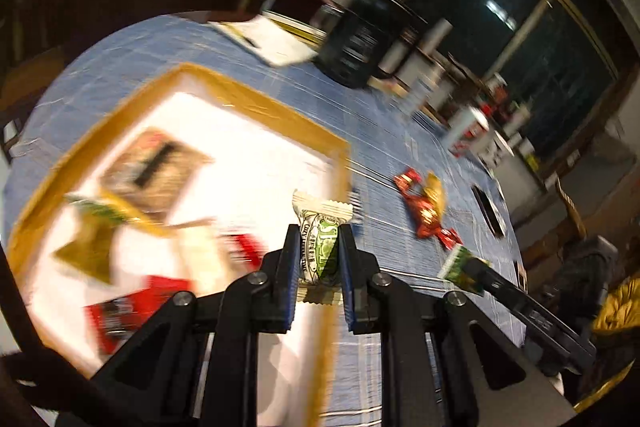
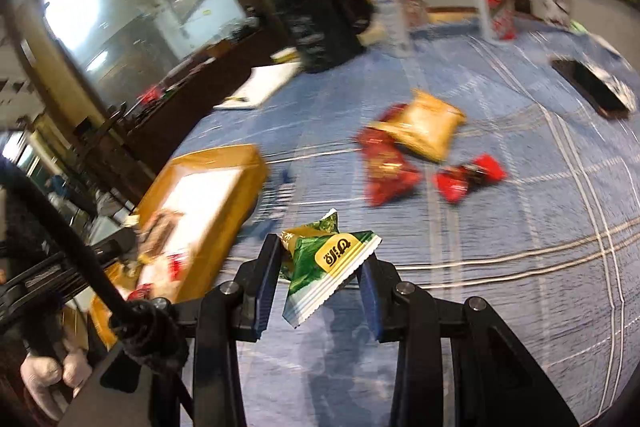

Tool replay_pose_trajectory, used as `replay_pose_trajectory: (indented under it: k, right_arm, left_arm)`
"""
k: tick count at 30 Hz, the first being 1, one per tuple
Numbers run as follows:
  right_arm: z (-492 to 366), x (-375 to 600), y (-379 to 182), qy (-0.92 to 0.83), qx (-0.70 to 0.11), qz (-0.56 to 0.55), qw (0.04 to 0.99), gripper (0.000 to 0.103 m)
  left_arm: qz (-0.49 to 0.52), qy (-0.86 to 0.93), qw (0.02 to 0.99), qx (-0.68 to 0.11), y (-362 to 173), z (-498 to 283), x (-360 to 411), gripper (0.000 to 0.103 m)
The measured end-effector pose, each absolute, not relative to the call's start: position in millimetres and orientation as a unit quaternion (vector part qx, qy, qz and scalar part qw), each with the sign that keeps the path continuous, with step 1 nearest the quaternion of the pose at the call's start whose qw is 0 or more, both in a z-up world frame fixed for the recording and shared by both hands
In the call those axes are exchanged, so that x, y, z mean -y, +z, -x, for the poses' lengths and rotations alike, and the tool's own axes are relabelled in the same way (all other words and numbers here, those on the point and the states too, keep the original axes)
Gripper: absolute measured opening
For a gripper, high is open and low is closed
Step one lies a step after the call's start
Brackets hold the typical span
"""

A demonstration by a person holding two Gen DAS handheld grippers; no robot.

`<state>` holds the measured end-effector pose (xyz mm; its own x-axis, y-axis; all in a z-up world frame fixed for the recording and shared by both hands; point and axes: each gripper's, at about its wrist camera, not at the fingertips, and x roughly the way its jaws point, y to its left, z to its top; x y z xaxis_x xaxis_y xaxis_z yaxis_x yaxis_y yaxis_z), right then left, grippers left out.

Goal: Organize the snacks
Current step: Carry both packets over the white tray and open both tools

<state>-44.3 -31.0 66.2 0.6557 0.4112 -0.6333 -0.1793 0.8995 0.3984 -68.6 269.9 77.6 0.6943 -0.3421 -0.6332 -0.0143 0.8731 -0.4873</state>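
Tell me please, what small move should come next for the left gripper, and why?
Probably carry it a little further over the tray and then open. The left gripper is shut on a white-and-green snack packet above the tray's near edge, and several snacks already lie inside. The right gripper also holds a green packet, so it would likely follow.

Both grippers (image 1: 319, 251) (image 2: 320, 267) clamped, angled downward
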Motion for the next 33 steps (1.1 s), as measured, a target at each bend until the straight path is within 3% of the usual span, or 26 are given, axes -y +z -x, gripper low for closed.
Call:
replay_pose_trajectory:
  k: [9, 22, 33]
  right_arm:
    - [54.9, -57.1, 81.7, 0.254, -0.377, -0.102, 0.885, 0.037]
    - [53.3, -108.2, 73.1, 0.292, -0.388, -0.061, 0.872, 0.037]
    - [-13.1, -157.3, 52.4, 0.272, -0.435, 0.008, 0.858, 0.037]
  left_arm:
    - [0.311, -0.064, 0.867, -0.385, 43.8, 82.3, -334.5, 0.019]
    - [0.28, -0.056, 0.894, -0.346, 54.4, 121.0, -306.5, 0.019]
    - [0.267, -0.069, 0.88, -0.387, 26.5, 110.6, -289.3, 0.019]
